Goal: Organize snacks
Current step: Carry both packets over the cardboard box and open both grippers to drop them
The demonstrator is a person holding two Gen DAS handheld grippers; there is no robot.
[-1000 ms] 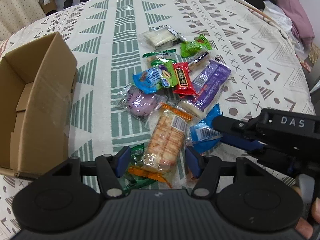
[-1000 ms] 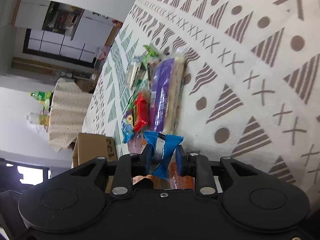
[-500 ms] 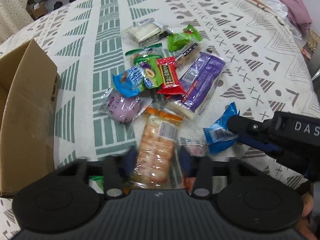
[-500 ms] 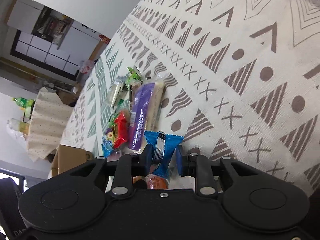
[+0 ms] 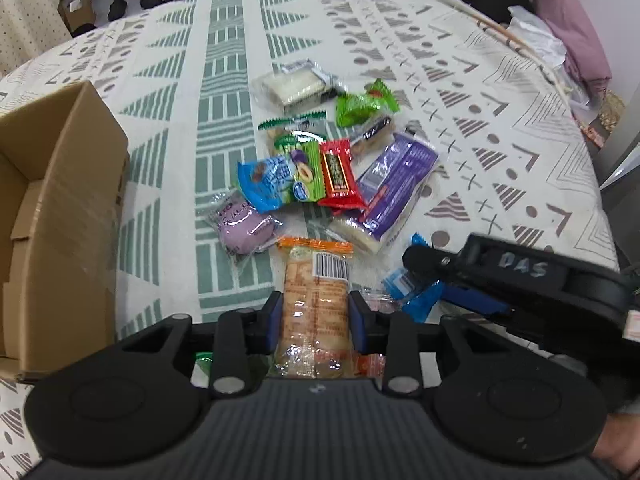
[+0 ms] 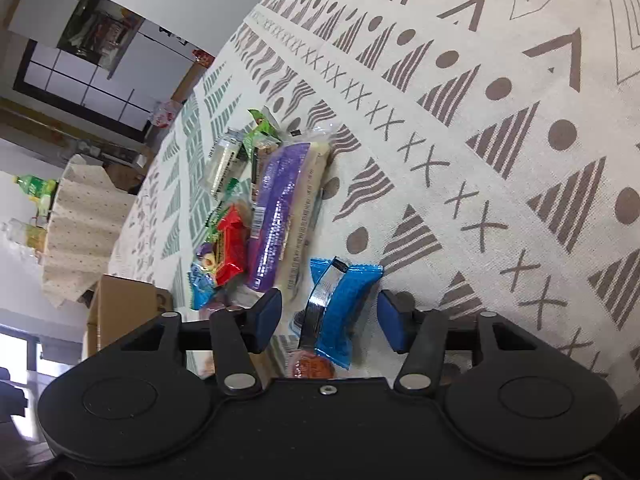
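Note:
A pile of wrapped snacks lies on the patterned tablecloth [image 5: 460, 80]. My left gripper [image 5: 316, 316] is shut on a long orange cracker pack [image 5: 316, 292] at the near end of the pile. My right gripper [image 6: 330, 316] is open, its jaws apart on either side of a small blue snack packet [image 6: 340, 304], which lies loose between them; it also shows in the left wrist view [image 5: 416, 292]. Beyond lie a purple bar pack [image 5: 396, 184], a red bar [image 5: 338, 172], a blue-green packet [image 5: 276, 180] and a purple bun [image 5: 244, 228].
An open cardboard box [image 5: 52, 216] stands at the left of the pile, its flap up. A white cracker pack [image 5: 296, 86] and a green packet [image 5: 366, 104] lie at the far end. Pink cloth and bags [image 5: 572, 40] sit at the far right edge.
My left gripper closed onto the orange cracker pack. My right gripper opened and let go of the blue packet, which now lies between its jaws.

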